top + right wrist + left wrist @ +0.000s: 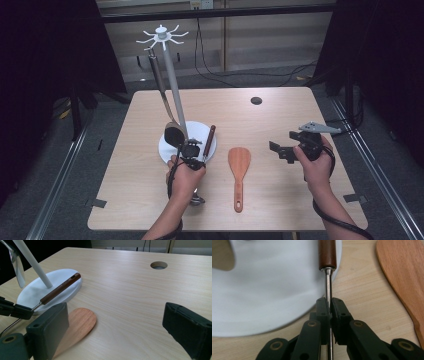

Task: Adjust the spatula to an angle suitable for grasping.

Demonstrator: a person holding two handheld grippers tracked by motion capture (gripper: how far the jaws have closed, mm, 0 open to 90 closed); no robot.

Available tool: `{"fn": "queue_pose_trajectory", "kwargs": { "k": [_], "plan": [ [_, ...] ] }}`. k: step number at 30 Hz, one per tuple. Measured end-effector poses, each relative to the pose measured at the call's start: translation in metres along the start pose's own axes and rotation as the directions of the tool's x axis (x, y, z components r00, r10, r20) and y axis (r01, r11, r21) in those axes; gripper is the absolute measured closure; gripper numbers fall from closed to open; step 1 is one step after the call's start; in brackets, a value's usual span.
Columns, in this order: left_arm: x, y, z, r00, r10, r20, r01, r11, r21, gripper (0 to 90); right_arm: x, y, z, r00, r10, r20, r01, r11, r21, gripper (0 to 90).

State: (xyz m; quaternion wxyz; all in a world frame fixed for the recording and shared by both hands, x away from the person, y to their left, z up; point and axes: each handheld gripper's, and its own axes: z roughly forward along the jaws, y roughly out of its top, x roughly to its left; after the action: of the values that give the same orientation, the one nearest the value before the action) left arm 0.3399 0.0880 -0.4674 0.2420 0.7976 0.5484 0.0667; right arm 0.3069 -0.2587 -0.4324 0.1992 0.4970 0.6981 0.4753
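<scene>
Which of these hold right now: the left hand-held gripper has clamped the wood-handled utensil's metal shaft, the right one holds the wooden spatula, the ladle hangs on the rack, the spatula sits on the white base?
1. The left hand-held gripper is shut on the metal shaft of the wood-handled utensil. True.
2. The right hand-held gripper holds the wooden spatula. False: its jaws stand open with nothing between them; the spatula lies flat on the table.
3. A ladle hangs from the rack. True.
4. The spatula rests on the white base. False: it lies on the table beside the base.
</scene>
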Motion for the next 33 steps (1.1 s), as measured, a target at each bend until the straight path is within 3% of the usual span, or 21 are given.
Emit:
{"fn": "queue_pose_trajectory", "kwargs": {
  "k": [5,10,14,16,25,33],
  "plan": [
    [0.003,0.000,-0.002,0.9998,0.004,0.017,-0.004,1.0000,-0.007,85.0,0.000,0.000,0.000,1.0000,0.001,0.000,-0.001,1.000,-0.001,6.6],
    [0.004,0.001,0.003,0.9999,0.009,0.010,-0.009,0.9997,0.022,84.7,0.000,0.000,0.000,1.0000,0.001,0.001,-0.001,1.000,-0.002,6.6],
    [0.002,0.002,0.006,0.9985,0.049,-0.025,-0.047,0.9969,0.063,83.8,0.001,0.000,0.001,1.0000,0.003,-0.001,-0.003,1.000,0.001,6.6],
    [0.001,0.003,0.006,0.9992,0.035,-0.016,-0.034,0.9973,0.065,83.6,0.001,0.000,0.001,1.0000,0.004,-0.003,-0.004,1.000,0.004,6.6],
    [-0.006,0.010,-0.002,0.9916,0.106,-0.074,-0.101,0.9925,0.069,79.9,0.001,0.000,0.000,1.0000,0.008,-0.002,-0.008,1.000,-0.002,6.6],
    [-0.008,0.010,0.003,0.9885,0.122,-0.089,-0.112,0.9879,0.107,79.8,0.001,0.001,-0.001,1.0000,0.001,-0.001,-0.001,1.000,-0.003,6.6]
  ]
}}
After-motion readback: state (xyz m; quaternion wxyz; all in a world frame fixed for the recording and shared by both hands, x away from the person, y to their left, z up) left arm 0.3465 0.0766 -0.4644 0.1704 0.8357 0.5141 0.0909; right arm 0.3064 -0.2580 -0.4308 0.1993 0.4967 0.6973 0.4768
